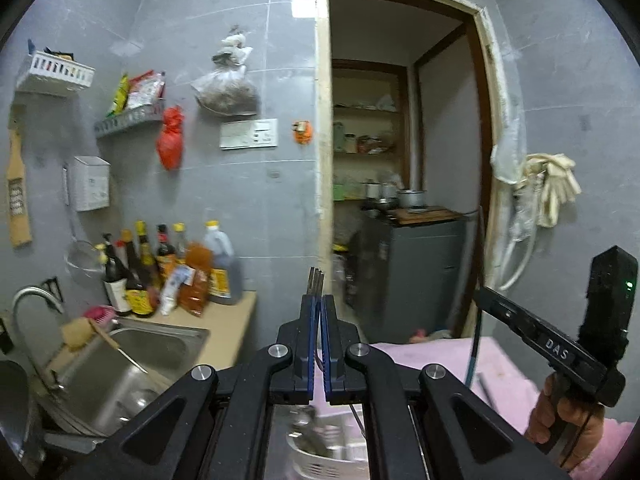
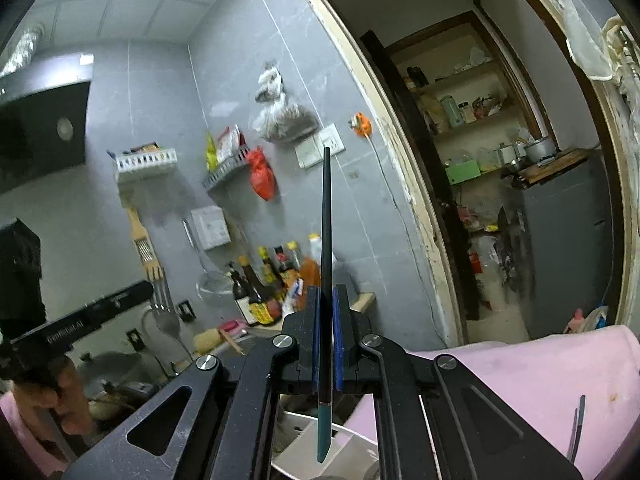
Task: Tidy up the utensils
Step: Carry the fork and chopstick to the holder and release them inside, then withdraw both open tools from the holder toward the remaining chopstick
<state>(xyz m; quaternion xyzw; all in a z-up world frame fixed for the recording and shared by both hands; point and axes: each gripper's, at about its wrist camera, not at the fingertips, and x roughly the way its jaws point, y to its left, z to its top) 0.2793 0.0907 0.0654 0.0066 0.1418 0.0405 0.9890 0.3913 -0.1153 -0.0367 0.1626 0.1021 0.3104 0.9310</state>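
Both tongs raised over the utensil basket, each clamped on a utensil

The left tongs (image 1: pixel 318 312) are clamped together on a fork (image 1: pixel 315 280), whose tines stick up just past the pad tips; only those tines and a thin stretch of shaft between the pads show. The right tongs (image 2: pixel 327 304) are clamped on a dark chopstick (image 2: pixel 325 264) that stands nearly upright, its thin end rising well above the pads and its teal butt end hanging below them.

Directly beneath both tongs sits a white slotted basket (image 1: pixel 320 466); its contents are too blurred to name. The teal end of the chopstick hangs above the basket's rim. Right of the basket spreads a pink cloth (image 2: pixel 532 364), and on it, well apart from the basket, lie a few more thin sticks (image 2: pixel 576 428). Left of the basket are the steel sink (image 1: pixel 132 364) and, behind that, sauce bottles (image 1: pixel 160 268) on the bench (image 1: pixel 228 336).

A hand (image 1: pixel 568 424) grips the right tool's handle, right of the basket.
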